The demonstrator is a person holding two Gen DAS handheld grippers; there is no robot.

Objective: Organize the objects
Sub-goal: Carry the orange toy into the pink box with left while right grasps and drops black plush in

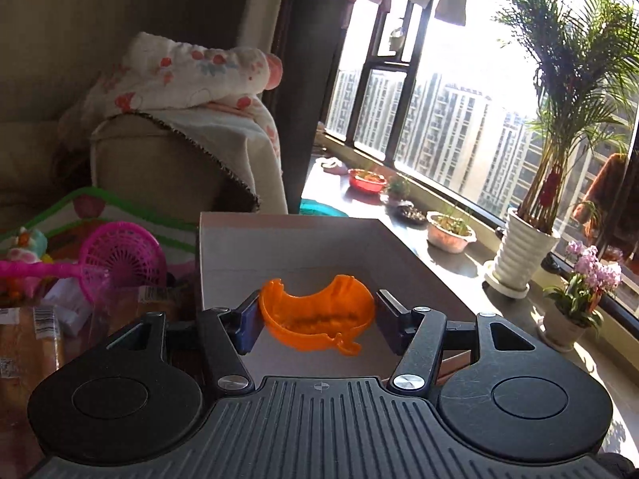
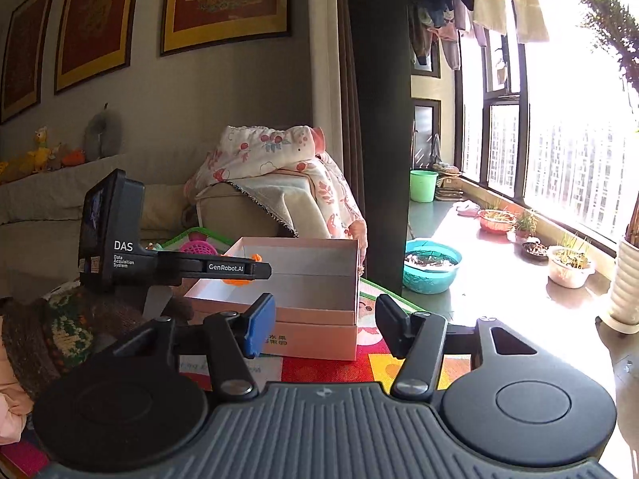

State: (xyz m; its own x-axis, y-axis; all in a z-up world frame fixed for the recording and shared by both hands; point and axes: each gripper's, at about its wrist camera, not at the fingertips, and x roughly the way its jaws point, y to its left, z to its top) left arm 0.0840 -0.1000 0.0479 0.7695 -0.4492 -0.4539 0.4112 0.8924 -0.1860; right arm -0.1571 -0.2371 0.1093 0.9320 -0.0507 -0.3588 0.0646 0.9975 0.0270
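left gripper point(image 1: 317, 321) clamps orange bowl point(image 1: 315, 319) over box point(image 1: 287, 239) | right gripper point(image 2: 319, 325) empty, half-wide | risk: bowl, pinched at its rim, slips and misses box

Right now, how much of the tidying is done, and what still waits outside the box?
Done: nothing is seen lying in the white box yet. In hand: the left tongs hold the orange toy bowl over the open box; the right tongs are open and empty. Left: the pink strainer and other toys and packets still lie beside the box.
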